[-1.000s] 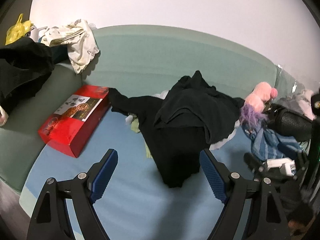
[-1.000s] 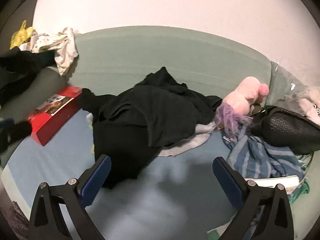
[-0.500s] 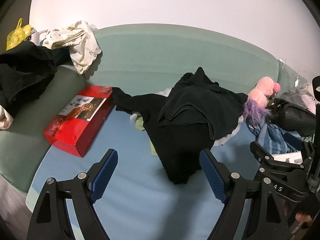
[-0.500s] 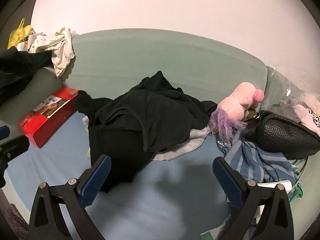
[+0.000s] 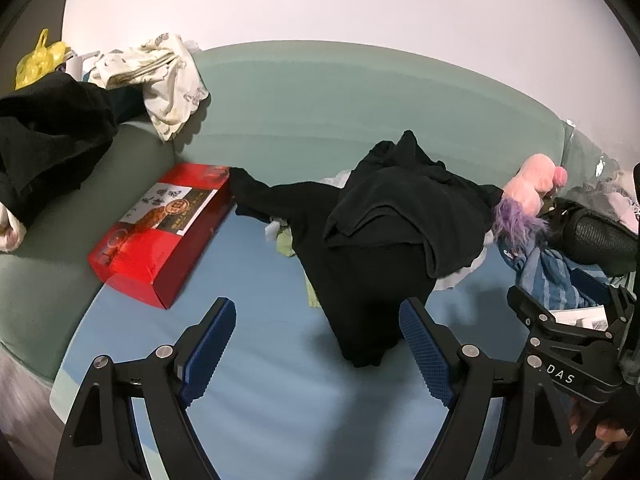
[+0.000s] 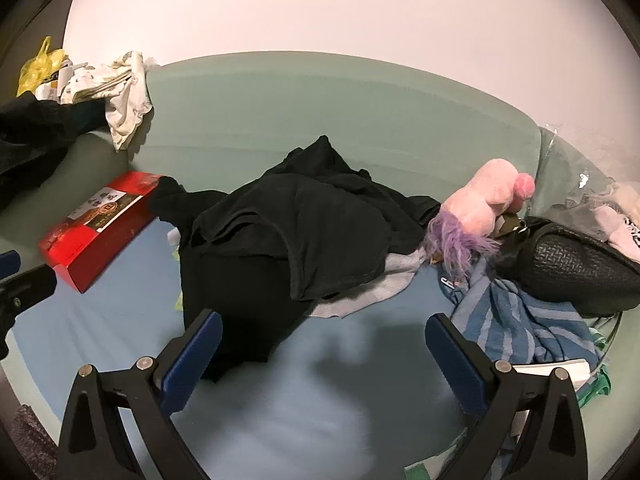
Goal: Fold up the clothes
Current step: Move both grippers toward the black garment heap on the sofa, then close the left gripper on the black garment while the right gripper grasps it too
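A heap of black clothes [image 5: 384, 232] lies crumpled on the blue seat of a green sofa [image 5: 320, 100]; it also shows in the right wrist view [image 6: 288, 240], on top of a grey garment [image 6: 384, 288]. My left gripper [image 5: 316, 344] is open and empty, a little in front of the heap's near end. My right gripper [image 6: 320, 352] is open and empty, in front of the heap, its left finger close to the black cloth. The right gripper's body shows at the right edge of the left wrist view [image 5: 568, 360].
A red box [image 5: 160, 232] lies on the seat at the left. A pink plush toy [image 6: 484, 200], a black bag [image 6: 568, 264] and a blue striped garment [image 6: 516, 320] sit at the right. Black and white clothes [image 5: 160, 76] hang over the left armrest.
Both grippers have pulled back a little and shifted left, so the heap sits further right in both views. The right gripper's body has come into the left wrist view. Both stay open.
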Motion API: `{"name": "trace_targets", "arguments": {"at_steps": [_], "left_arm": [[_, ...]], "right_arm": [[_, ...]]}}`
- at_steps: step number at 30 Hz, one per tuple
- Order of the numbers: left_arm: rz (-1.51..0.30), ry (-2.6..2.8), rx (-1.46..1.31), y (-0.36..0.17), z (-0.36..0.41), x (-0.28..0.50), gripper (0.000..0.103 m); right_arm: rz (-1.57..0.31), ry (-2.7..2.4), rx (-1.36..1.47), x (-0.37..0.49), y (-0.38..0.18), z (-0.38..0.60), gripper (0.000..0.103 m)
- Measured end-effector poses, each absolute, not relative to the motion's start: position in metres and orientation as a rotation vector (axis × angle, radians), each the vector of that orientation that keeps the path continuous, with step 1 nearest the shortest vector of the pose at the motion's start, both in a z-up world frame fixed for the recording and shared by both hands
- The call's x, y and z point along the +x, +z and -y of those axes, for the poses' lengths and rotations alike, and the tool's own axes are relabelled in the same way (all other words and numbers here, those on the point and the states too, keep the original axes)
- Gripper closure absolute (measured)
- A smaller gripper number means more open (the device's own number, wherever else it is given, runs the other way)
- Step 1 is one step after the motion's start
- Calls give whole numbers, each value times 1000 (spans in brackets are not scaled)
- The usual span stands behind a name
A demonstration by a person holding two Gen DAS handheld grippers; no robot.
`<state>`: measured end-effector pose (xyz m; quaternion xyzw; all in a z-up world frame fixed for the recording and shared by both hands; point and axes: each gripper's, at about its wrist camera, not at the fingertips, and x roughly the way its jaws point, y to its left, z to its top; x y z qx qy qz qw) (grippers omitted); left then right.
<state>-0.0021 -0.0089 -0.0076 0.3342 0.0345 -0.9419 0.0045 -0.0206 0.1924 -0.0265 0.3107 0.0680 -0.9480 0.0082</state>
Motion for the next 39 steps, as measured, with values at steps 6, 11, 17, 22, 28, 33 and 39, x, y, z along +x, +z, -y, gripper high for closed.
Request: {"name": "trace_targets", "arguments": {"at_steps": [6,11,17,22,28,33,39], "left_arm": [[-118,-2949,1063,-11,9,-7,19],[-166,-2955,1070,-18,13,-13,19],[-217,-2938,1098,-32,15,-25,19],[-233,-2917,1115,-42,14,-38,19],[-224,-2917,1140,-47,11,-53,19],[-206,-2923,1140,-46,9,-68,19],[-247,-2954,1181,-55,4,-113,19]], "right_arm": [[-173,-2944,1000,-26,-32,-195,0],[-148,-2939,1057,-33,-46,-202,0],[-66,-2920,1165,-47,-69,-220,9],[-61,-2922,1211,-55,-81,-228,11],[-36,-2898,1244,-63,-88,-233,16],[-19,-2891,1231,-70,-88,-233,19],[-80,-2860,1192,-86,-92,-221,21]]}}
